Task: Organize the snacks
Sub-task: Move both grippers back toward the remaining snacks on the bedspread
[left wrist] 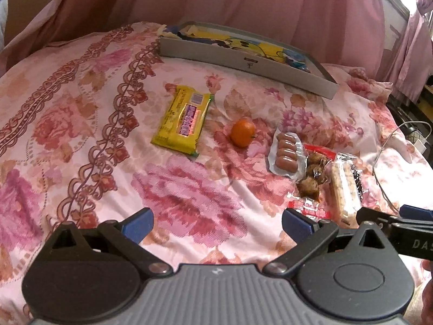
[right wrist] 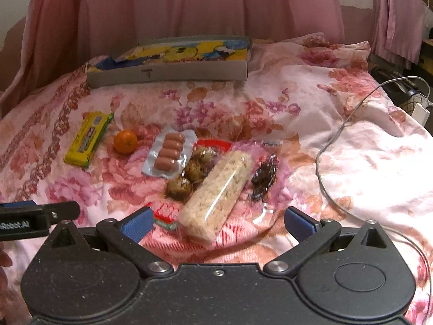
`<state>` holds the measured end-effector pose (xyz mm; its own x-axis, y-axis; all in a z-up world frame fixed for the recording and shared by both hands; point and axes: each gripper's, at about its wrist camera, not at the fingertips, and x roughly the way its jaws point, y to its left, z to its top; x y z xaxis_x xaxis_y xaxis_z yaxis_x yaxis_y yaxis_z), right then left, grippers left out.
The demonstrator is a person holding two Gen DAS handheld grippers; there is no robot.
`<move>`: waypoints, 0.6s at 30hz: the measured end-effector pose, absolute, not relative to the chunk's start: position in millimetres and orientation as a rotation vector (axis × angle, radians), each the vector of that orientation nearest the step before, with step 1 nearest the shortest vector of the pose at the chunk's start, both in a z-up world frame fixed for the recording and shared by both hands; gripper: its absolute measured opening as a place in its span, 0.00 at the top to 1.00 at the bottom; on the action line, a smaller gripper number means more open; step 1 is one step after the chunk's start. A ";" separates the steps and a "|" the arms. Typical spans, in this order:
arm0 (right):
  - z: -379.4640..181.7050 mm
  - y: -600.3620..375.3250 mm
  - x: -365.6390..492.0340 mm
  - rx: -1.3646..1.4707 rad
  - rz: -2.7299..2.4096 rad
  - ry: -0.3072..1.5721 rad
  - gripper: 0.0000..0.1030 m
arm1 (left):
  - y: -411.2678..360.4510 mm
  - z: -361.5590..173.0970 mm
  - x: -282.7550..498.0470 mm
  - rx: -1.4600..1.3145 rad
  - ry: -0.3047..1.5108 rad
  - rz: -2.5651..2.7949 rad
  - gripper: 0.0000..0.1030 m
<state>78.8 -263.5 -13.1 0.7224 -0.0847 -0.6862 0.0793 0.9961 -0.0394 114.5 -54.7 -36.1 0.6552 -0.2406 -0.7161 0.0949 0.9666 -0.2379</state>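
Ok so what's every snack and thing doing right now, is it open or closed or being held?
Left gripper: open, holding nothing.
Right gripper: open, holding nothing.
Box: open, on the bed, no snacks visible inside.
Yellow packet: sealed, lying flat.
Orange: unpeeled, on its own.
Sausage pack: sealed, lying flat.
Egg pack: sealed, partly under the rice bar.
Rice bar: wrapped, resting on the pile.
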 end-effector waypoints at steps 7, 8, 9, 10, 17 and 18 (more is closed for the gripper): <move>3.3 -289.4 97.7 -0.053 -0.079 0.686 0.01 | -72.0 -37.4 130.2 -0.197 0.842 -0.240 0.01; 3.7 -295.0 101.8 -0.063 -0.082 0.685 0.01 | -75.9 -38.0 132.1 -0.199 0.843 -0.251 0.01; 3.4 -300.5 105.5 -0.072 -0.082 0.687 0.01 | -79.7 -38.6 133.8 -0.203 0.844 -0.264 0.01; 2.9 -307.0 110.8 -0.081 -0.086 0.693 0.01 | -83.8 -39.2 135.2 -0.207 0.846 -0.277 0.01; -6.6 -342.6 138.4 -0.157 -0.004 0.701 0.01 | -118.1 -39.8 145.5 -0.231 0.844 -0.413 0.01; -9.1 -346.2 142.0 -0.179 0.008 0.699 0.01 | -123.6 -40.0 146.8 -0.229 0.843 -0.436 0.01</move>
